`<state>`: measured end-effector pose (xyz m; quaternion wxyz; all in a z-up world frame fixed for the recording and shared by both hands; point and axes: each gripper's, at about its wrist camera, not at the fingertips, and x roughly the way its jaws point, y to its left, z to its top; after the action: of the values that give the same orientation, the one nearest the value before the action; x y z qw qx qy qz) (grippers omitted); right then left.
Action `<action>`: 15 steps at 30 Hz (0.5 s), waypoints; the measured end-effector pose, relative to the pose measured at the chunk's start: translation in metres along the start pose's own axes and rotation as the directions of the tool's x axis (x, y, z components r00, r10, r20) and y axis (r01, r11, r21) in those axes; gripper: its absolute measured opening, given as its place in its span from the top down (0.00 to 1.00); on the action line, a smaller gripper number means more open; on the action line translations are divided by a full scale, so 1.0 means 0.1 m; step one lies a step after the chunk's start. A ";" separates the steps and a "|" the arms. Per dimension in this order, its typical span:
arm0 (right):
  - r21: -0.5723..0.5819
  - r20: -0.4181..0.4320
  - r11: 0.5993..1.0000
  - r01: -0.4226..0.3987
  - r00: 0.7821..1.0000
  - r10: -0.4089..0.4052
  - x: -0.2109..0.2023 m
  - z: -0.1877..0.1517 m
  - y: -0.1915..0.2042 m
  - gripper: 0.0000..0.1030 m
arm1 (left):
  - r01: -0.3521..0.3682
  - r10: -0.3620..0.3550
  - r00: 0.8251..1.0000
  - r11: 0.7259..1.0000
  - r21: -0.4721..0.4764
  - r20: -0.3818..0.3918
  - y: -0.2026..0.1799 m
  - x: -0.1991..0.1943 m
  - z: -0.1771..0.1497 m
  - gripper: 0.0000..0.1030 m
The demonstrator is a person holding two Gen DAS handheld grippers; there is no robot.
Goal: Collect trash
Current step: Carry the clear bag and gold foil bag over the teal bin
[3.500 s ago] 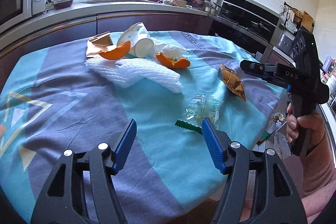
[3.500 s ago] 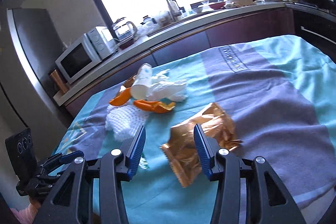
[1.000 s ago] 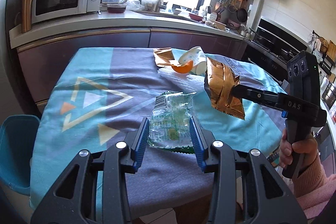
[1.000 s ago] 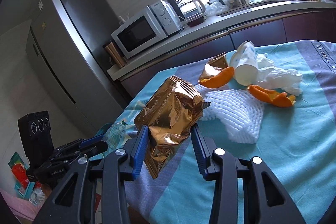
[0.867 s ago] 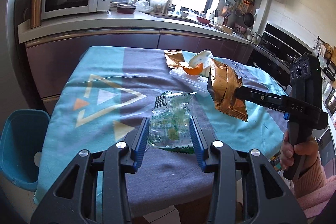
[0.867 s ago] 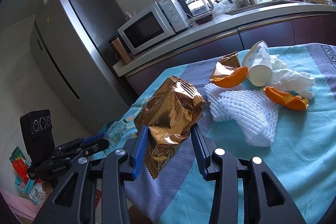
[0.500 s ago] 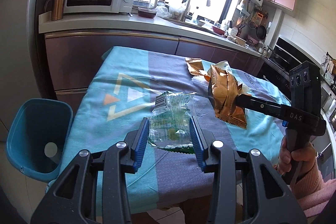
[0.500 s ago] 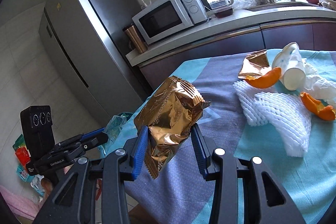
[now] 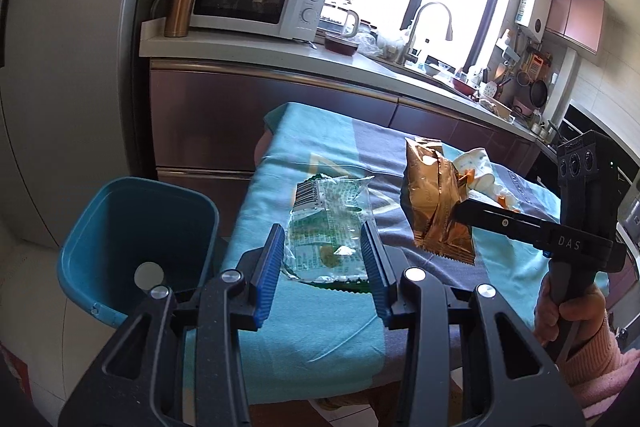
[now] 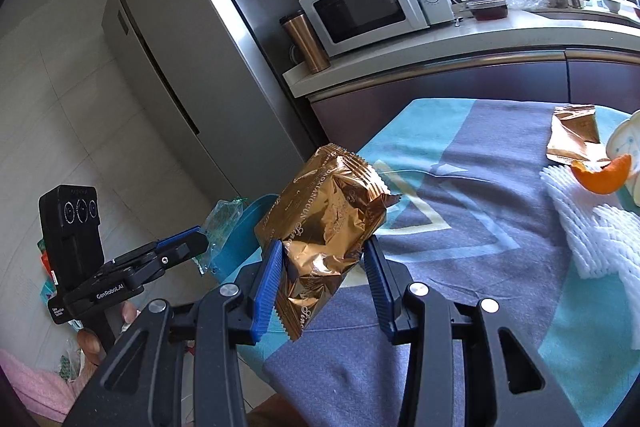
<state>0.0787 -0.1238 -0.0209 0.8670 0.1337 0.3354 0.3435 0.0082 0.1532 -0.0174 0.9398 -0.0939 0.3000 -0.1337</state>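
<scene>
I see the counter (image 9: 320,327) under its teal-and-grey cloth, with the blue bin (image 9: 132,247) beside its left edge. My left hand-held gripper (image 9: 324,259) clenches a clear green-printed wrapper (image 9: 328,219) in the air near the bin. My right hand-held gripper (image 10: 324,275) grasps a gold foil snack bag (image 10: 324,223) above the cloth.

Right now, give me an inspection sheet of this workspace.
Surface: table under teal and grey cloth.
Job's things: clear green-printed plastic wrapper and crinkled gold foil snack bag, both held; teal plastic bin on the floor beside the table.
Clutter: orange peel, white foam fruit net, flat gold wrapper.
Grippers: left gripper and right gripper both shut on trash.
Cables: nothing seen.
Surroundings: white microwave, steel fridge.
</scene>
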 end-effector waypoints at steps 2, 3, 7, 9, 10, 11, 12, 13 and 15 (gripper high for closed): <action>-0.006 -0.014 1.000 -0.015 1.000 0.015 0.09 0.03 0.05 0.61 | -0.016 0.017 1.000 1.000 -0.013 0.006 0.09 -0.04 0.00 0.62; -0.012 -0.021 1.000 -0.021 1.000 0.020 0.13 0.04 0.08 0.61 | -0.027 0.027 1.000 0.999 -0.019 0.009 0.14 -0.06 0.00 0.62; -0.041 -0.047 0.998 -0.043 0.998 0.041 0.29 0.08 0.22 0.61 | -0.060 0.061 0.998 0.997 -0.044 0.017 0.31 -0.11 -0.01 0.62; -0.056 -0.062 0.997 -0.056 0.997 0.052 0.38 0.10 0.29 0.61 | -0.076 0.077 0.997 0.995 -0.057 0.018 0.38 -0.12 -0.02 0.62; -0.064 -0.071 0.996 -0.063 0.996 0.058 0.41 0.11 0.33 0.61 | -0.085 0.086 0.996 0.994 -0.064 0.018 0.42 -0.12 -0.03 0.62; -0.069 -0.080 0.995 -0.072 0.995 0.066 0.45 0.12 0.36 0.61 | -0.094 0.096 0.995 0.993 -0.072 0.017 0.47 -0.13 -0.04 0.62; -0.072 -0.088 0.994 -0.080 0.993 0.074 0.49 0.13 0.39 0.61 | -0.102 0.104 0.994 0.992 -0.078 0.017 0.51 -0.13 -0.04 0.62; -0.079 -0.094 0.993 -0.085 0.993 0.078 0.53 0.14 0.43 0.61 | -0.112 0.114 0.993 0.990 -0.084 0.016 0.55 -0.13 -0.05 0.62; -0.091 -0.108 0.991 -0.096 0.990 0.085 0.62 0.16 0.51 0.61 | -0.132 0.134 0.991 0.986 -0.098 0.014 0.64 -0.13 -0.06 0.62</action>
<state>0.0967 -0.0443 -0.0157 0.8373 0.0888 0.3568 0.4048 0.0071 0.2173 -0.0313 0.9441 -0.1203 0.3019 -0.0550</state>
